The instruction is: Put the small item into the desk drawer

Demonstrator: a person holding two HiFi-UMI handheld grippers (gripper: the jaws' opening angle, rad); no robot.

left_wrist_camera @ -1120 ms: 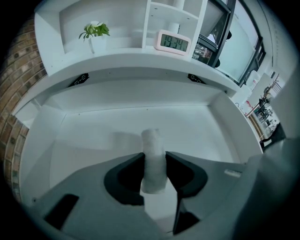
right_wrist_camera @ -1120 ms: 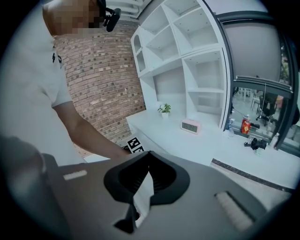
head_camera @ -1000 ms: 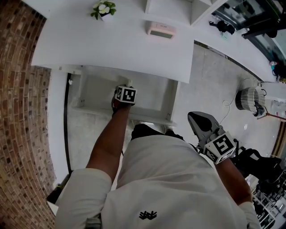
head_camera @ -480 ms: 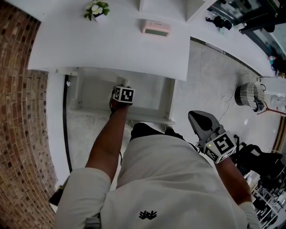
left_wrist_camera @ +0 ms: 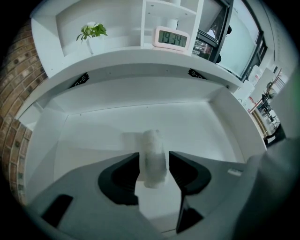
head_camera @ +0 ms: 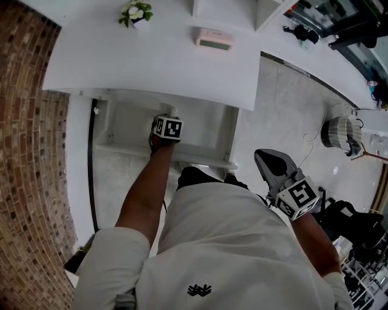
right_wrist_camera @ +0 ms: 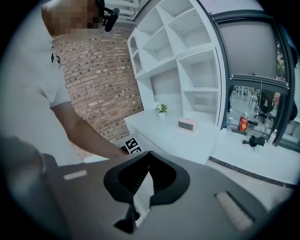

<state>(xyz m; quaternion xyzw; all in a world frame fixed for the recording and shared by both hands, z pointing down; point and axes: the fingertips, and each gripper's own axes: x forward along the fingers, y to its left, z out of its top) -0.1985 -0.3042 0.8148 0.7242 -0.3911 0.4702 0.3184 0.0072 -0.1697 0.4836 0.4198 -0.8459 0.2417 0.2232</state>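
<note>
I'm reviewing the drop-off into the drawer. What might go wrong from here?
The left gripper has just been opening its jaws, with the white item between them and apparently loose. Withdrawing at a slant could catch and drag it. The item looks rounded, so it may roll across the drawer floor.

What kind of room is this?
Probably a study or office corner: a white desk with an open drawer, a digital clock and little potted plant on it, white shelves beside a brick wall.
</note>
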